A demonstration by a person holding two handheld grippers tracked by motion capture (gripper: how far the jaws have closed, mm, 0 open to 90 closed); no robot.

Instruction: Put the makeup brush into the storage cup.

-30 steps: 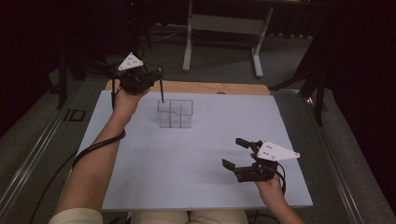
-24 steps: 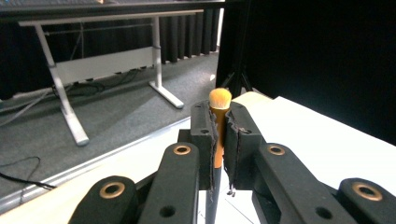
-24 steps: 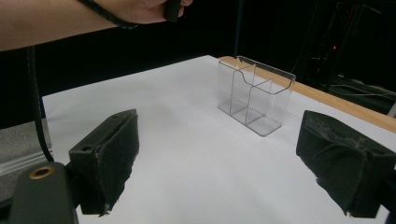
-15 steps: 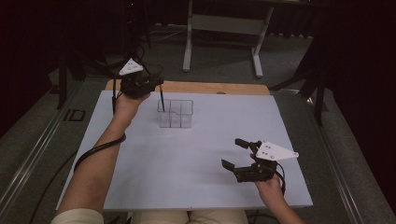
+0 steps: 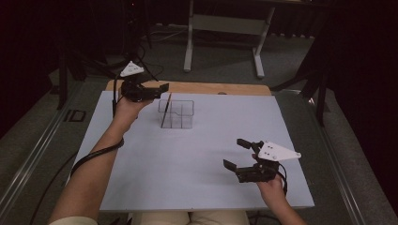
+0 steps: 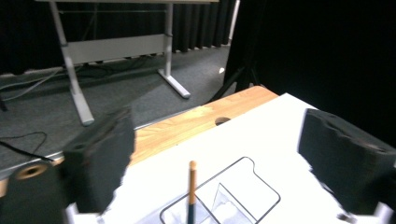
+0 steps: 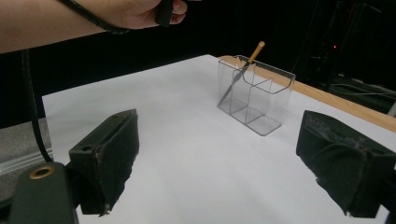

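My left gripper (image 5: 157,89) hangs near the desk's (image 5: 141,178) far-left corner, its jaws just opened wide and empty. The pencil (image 5: 165,110) leans in the clear organizer (image 5: 180,115) beside it. Near the right edge, my right gripper (image 5: 237,154) gapes wide, empty.

white board (image 5: 187,159) on wooden table (image 5: 234,88) | grey frame (image 5: 225,28), possibly a desk

My left claw (image 5: 157,90) has just opened, and the pencil (image 5: 166,110) leans in the clear box (image 5: 180,114).
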